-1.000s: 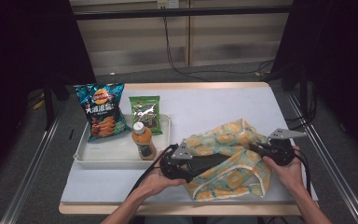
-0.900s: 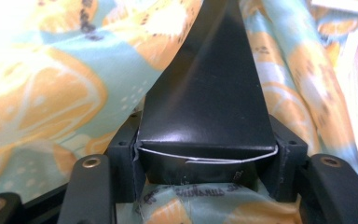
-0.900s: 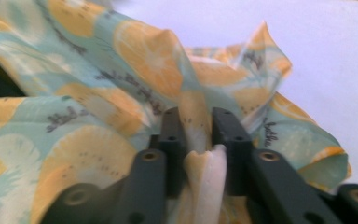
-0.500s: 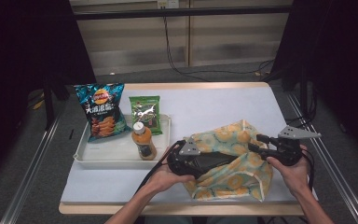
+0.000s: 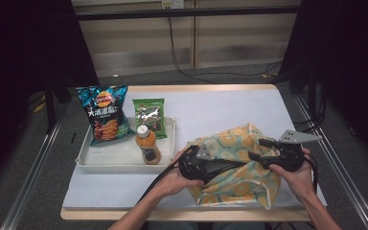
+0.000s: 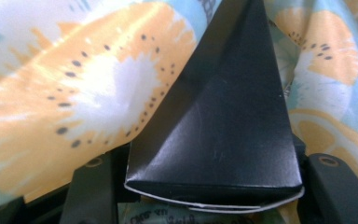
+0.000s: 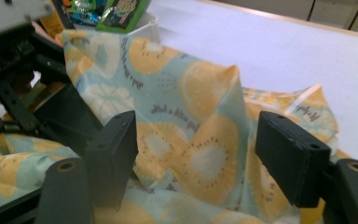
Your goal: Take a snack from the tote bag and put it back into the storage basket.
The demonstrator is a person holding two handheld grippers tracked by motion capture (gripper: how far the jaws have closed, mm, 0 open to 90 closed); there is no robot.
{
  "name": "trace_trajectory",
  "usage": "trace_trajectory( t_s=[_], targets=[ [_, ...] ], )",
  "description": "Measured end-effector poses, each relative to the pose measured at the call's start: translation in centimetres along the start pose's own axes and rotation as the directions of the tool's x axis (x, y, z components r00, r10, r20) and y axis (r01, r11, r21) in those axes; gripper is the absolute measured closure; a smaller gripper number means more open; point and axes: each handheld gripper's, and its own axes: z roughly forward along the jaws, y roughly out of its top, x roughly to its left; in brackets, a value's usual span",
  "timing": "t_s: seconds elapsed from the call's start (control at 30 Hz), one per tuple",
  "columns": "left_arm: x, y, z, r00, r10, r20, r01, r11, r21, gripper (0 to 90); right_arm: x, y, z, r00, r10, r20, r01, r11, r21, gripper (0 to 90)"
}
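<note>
You are working at a wooden-edged table (image 5: 172,88) covered with a pale lavender-white sheet, with grey carpet floor around it, metal rails at both sides, a dark frame overhead and black cables trailing down the pale wall panels behind. On the near right part of the sheet lies a fabric bag (image 5: 242,184) printed with orange citrus slices on pale blue-green, crumpled and partly lifted. Your left gripper (image 5: 211,165) is pushed in at the bag's left side; in the left gripper view a black box (image 6: 223,116) sits between its jaws with the bag's cloth folded around it, so this gripper is closed on the box. Your right gripper (image 5: 261,153) sits at the bag's upper right edge, and in the right gripper view its jaws stand wide apart with the printed cloth (image 7: 191,130) between them, not pinched. To the left, well apart from the bag, a white tray (image 5: 88,160) holds a blue chip bag (image 5: 104,115) leaning over its far rim, a green snack packet (image 5: 149,115) and a small bottle (image 5: 147,146) of brown liquid with a white cap standing upright
</note>
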Motion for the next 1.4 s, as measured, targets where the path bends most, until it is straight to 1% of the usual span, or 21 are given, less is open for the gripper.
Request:
trace_trajectory(
  t_s=[0.1,0.13,0.17,0.2,0.23,0.27,0.3,0.33,0.4,0.57,0.67,0.7,0.73,0.77,0.8,0.87,0.93,1.0,1.13,1.27,1.4],
  targets=[
    [0.2,0.3,-0.8,0.9989,-0.036,0.031,0.037,0.9982,-0.047,43.5,0.3,-0.1,0.4,0.9997,-0.012,-0.022,0.012,1.000,0.019,25.4],
    [0.2,0.4,-1.1,0.9991,-0.027,0.034,0.028,0.9987,-0.043,43.6,0.4,-0.1,0.5,0.9996,-0.013,-0.027,0.014,1.000,0.021,24.5],
    [0.1,0.6,-1.5,0.9989,-0.038,0.028,0.039,0.9979,-0.051,43.6,0.4,-0.1,0.5,0.9995,-0.016,-0.027,0.017,1.000,0.019,23.4],
    [0.2,0.7,-1.8,0.9988,-0.033,0.037,0.035,0.9976,-0.059,43.7,0.5,-0.1,0.5,0.9995,-0.021,-0.025,0.021,1.000,0.017,22.9],
    [0.1,0.9,-2.1,0.9983,-0.048,0.034,0.050,0.9966,-0.066,43.7,0.6,0.0,0.5,0.9995,-0.023,-0.024,0.023,1.000,0.012,22.8],
    [0.3,0.9,-2.4,0.9982,-0.047,0.036,0.050,0.9957,-0.078,43.7,0.6,0.0,0.4,0.9995,-0.024,-0.021,0.024,1.000,0.003,22.0],
    [0.3,1.0,-2.7,0.9975,-0.060,0.037,0.062,0.9959,-0.066,43.7,0.7,0.1,0.4,0.9994,-0.029,-0.019,0.029,1.000,-0.004,22.0],
    [0.3,1.0,-2.7,0.9971,-0.062,0.044,0.066,0.9943,-0.084,43.7,0.7,0.1,0.4,0.9993,-0.032,-0.019,0.032,0.999,-0.004,21.4],
    [0.3,1.0,-2.9,0.9957,-0.079,0.048,0.084,0.9924,-0.090,43.7,0.8,0.1,0.4,0.9987,-0.041,-0.029,0.041,0.999,-0.001,18.6],
    [0.3,1.4,-3.7,0.9946,-0.085,0.061,0.092,0.9885,-0.120,44.0,1.3,0.1,0.8,0.9972,-0.075,-0.004,0.075,0.997,0.019,18.7],
    [0.0,1.4,-4.0,0.9958,-0.072,0.058,0.078,0.9892,-0.124,44.2,1.4,0.0,0.9,0.9953,-0.089,0.037,0.088,0.996,0.032,32.9],
    [0.0,1.4,-4.1,0.9962,-0.069,0.052,0.075,0.9904,-0.116,44.2,1.3,0.0,0.8,0.9965,-0.077,0.033,0.076,0.997,0.025,36.9],
    [0.0,1.4,-4.3,0.9968,-0.065,0.045,0.070,0.9922,-0.103,44.2,1.1,0.1,0.7,0.9971,-0.069,0.032,0.068,0.997,0.021,48.2],
    [0.1,1.2,-4.3,0.9959,-0.071,0.055,0.077,0.9897,-0.121,44.3,1.1,0.1,0.5,0.9971,-0.071,0.027,0.070,0.997,0.016,57.3],
    [0.1,1.2,-4.5,0.9956,-0.074,0.058,0.081,0.9884,-0.129,44.3,0.9,0.1,0.3,0.9981,-0.059,0.020,0.059,0.998,0.001,61.1],
    [0.1,1.1,-4.9,0.9966,-0.066,0.050,0.072,0.9907,-0.115,44.3,0.7,0.1,-0.1,0.9989,-0.046,0.012,0.046,0.999,-0.016,74.4],
    [0.0,1.0,-5.1,0.9964,-0.059,0.061,0.067,0.9895,-0.128,44.3,0.3,0.1,-0.4,0.9993,-0.033,0.017,0.034,0.999,-0.032,84.2],
    [-0.3,1.0,-5.4,0.9968,-0.045,0.066,0.054,0.9896,-0.134,44.4,0.0,0.1,-0.6,0.9990,-0.024,0.036,0.026,0.999,-0.040,88.3],
    [-0.8,1.2,-6.3,0.9967,-0.013,0.080,0.025,0.9879,-0.153,44.4,-0.6,0.0,-1.0,0.9975,-0.001,0.070,0.004,0.999,-0.042,89.7],
    [-0.9,1.2,-7.4,0.9966,-0.008,0.082,0.021,0.9860,-0.165,44.5,-1.2,-0.2,-1.2,0.9951,0.012,0.098,-0.008,0.999,-0.041,89.9],
    [-0.7,1.1,-8.5,0.9937,-0.006,0.112,0.029,0.9770,-0.211,44.6,-1.7,-0.6,-1.3,0.9932,0.020,0.115,-0.017,0.999,-0.029,90.0]
  ],
)
